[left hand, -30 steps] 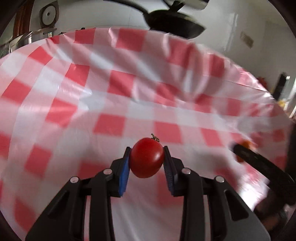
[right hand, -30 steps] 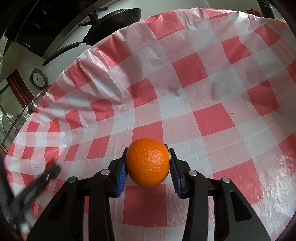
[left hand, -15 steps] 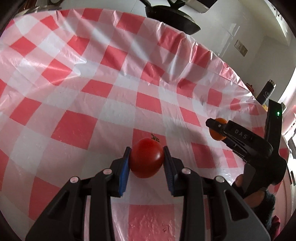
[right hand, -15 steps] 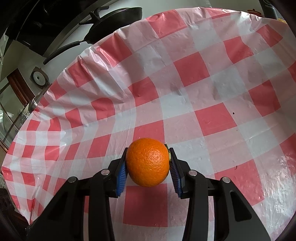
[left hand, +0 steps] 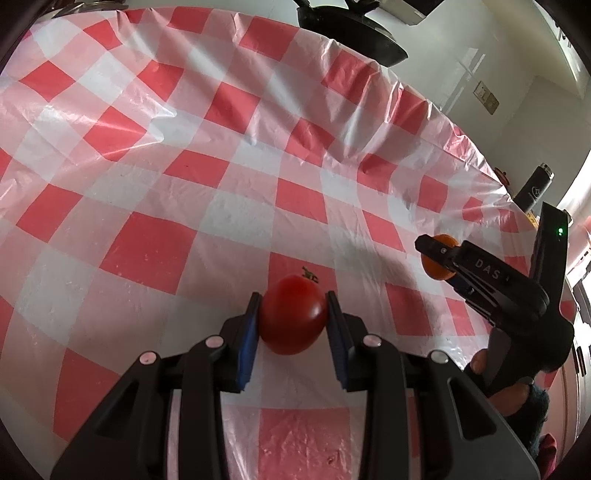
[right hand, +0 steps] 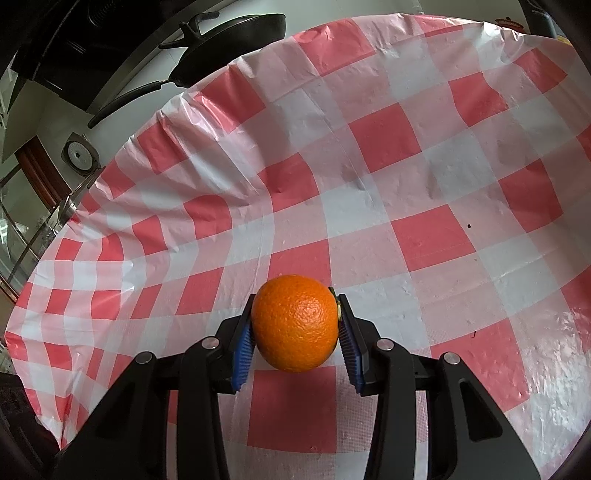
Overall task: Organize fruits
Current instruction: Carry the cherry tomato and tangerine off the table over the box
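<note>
My left gripper (left hand: 291,314) is shut on a red tomato (left hand: 291,319) with a small green stem, held above the red-and-white checked tablecloth (left hand: 184,192). My right gripper (right hand: 295,321) is shut on an orange (right hand: 295,323), held above the same cloth (right hand: 406,184). The right gripper also shows in the left wrist view (left hand: 437,256) at the right, with the orange (left hand: 434,271) between its fingers.
A black pan (left hand: 351,27) stands beyond the table's far edge; it also shows in the right wrist view (right hand: 229,48). A dark bottle (left hand: 535,188) stands past the table's right end. A round gauge (right hand: 79,157) hangs on the wall at left.
The left gripper's view has swung and lowered toward the cloth, and the right gripper with the orange has come clearly into sight at its right. The right wrist view hardly changes.
</note>
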